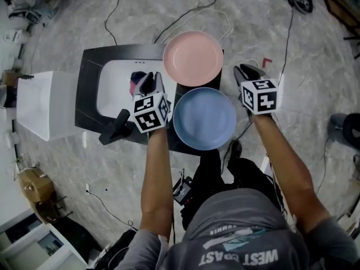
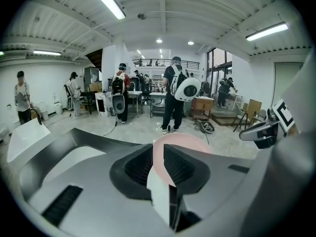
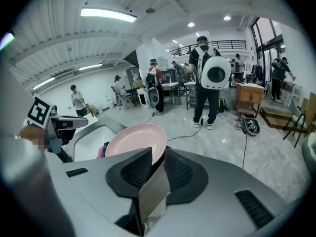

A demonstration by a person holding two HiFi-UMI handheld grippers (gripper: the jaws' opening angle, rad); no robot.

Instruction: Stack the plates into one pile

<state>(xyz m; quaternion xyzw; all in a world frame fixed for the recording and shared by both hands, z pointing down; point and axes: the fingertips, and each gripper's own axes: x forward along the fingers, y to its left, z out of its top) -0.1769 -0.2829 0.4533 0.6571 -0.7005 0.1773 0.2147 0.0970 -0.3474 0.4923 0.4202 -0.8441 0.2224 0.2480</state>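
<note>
**Two plates lie apart on the table, not yet piled; both grippers are empty.**
The pink plate [image 1: 193, 58] sits at the far edge of the table [image 1: 89, 77], and the blue plate [image 1: 204, 118] lies just nearer the person, their rims meeting. The pink plate seems to overhang that far edge, so a careless nudge could tip it off, and a shallow pinch on a thin rim might slip mid-lift. The left gripper [image 1: 147, 80] hangs over the sink [image 1: 112, 91] and the right gripper [image 1: 246, 71] is just beside the pink plate. Both point forward and down with jaws apart and nothing between, forearms flanking the blue plate.
</note>
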